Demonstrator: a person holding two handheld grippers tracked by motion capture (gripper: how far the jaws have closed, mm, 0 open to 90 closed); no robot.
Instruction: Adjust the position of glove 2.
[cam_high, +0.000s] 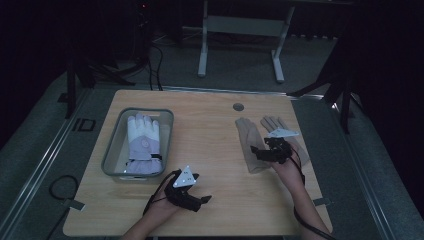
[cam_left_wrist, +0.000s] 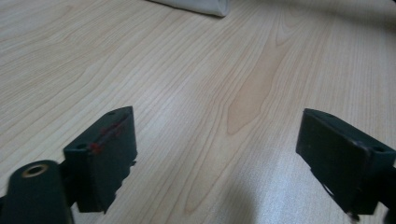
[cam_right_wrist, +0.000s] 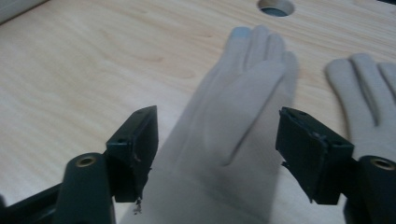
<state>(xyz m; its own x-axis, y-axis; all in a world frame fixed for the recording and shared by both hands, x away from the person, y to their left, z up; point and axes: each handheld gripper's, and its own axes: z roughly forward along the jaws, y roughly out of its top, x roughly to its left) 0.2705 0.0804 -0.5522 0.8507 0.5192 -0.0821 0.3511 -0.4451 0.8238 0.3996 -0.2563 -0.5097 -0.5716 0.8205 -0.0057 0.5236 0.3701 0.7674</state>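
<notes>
Beige glove (cam_right_wrist: 233, 140) is lying flat between right gripper (cam_right_wrist: 217, 154)'s parted jaws for pickup; left gripper (cam_left_wrist: 217, 158) is idling open.

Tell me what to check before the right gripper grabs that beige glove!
1. Right gripper jaws stand apart, one on each side of the left beige glove: ok.
2. Pads pressing on the glove: not ok, a gap shows on both sides in the right gripper view.
3. Second beige glove lies beside the first, outside the jaws: ok.
4. Grey bin has room beside the lavender and white ski glove already in it: ok.
5. Left gripper is open over bare table, holding nothing: ok.
6. Whether the jaws sit low enough to catch the fabric: cannot tell.
</notes>
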